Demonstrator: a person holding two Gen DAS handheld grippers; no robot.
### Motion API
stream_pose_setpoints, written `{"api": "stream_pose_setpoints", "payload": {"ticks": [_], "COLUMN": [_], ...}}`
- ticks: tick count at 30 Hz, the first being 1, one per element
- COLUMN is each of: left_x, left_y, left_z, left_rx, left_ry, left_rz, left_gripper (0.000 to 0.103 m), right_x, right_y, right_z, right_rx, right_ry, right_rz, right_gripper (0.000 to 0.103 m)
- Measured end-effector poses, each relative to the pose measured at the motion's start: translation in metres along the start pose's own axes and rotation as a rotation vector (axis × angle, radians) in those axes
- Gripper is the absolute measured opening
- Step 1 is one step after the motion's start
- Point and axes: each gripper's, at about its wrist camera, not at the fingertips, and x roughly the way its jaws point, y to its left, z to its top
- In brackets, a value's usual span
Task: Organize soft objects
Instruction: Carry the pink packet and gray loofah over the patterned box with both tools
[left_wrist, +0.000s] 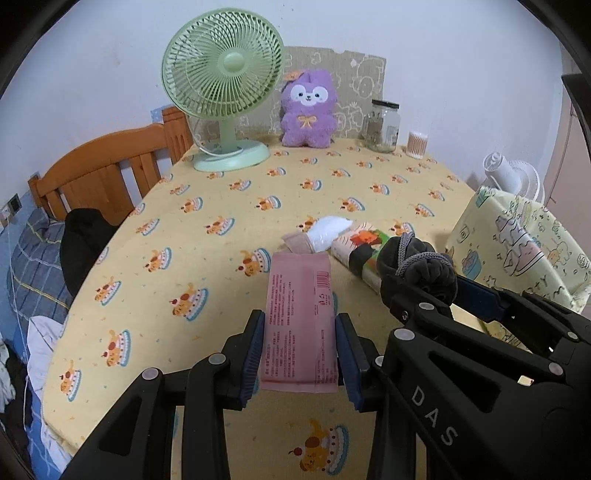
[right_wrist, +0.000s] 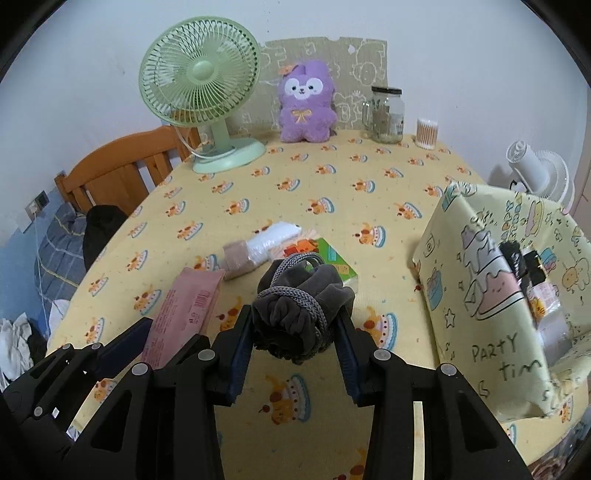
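My left gripper (left_wrist: 299, 343) is shut on a flat pink packet (left_wrist: 300, 314) and holds it just above the yellow tablecloth (left_wrist: 207, 258). My right gripper (right_wrist: 295, 339) is shut on a dark grey fabric bundle tied with grey cord (right_wrist: 299, 299); it also shows in the left wrist view (left_wrist: 417, 266). A green and orange tissue pack (right_wrist: 325, 262), a white plastic-wrapped pack (right_wrist: 273, 236) and a beige pack (right_wrist: 240, 260) lie together mid-table. A yellow cartoon-print fabric bin (right_wrist: 491, 288) stands at the right, with dark items inside.
At the back stand a green desk fan (left_wrist: 225, 88), a purple plush toy (left_wrist: 308, 109), a glass jar (left_wrist: 384, 125) and a cotton-swab tub (left_wrist: 417, 144). A wooden bed frame (left_wrist: 103, 173) with bedding lies left of the table. A white fan (right_wrist: 535, 173) stands behind the bin.
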Motion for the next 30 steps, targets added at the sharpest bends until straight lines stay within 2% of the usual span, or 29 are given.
{"api": "stream_pose_setpoints", "payload": {"ticks": [30], "left_x": [-0.05], "left_y": [-0.002], "left_z": [0.037], "left_rx": [-0.003], "left_ry": [-0.126], "left_rz": [0.037], "left_gripper": [0.039], "right_x": [-0.06], "right_y": [0.006], "right_z": [0.038], "right_rx": [-0.04], "right_ry": [-0.128], "right_rz": [0.012], "right_gripper": [0.045]}}
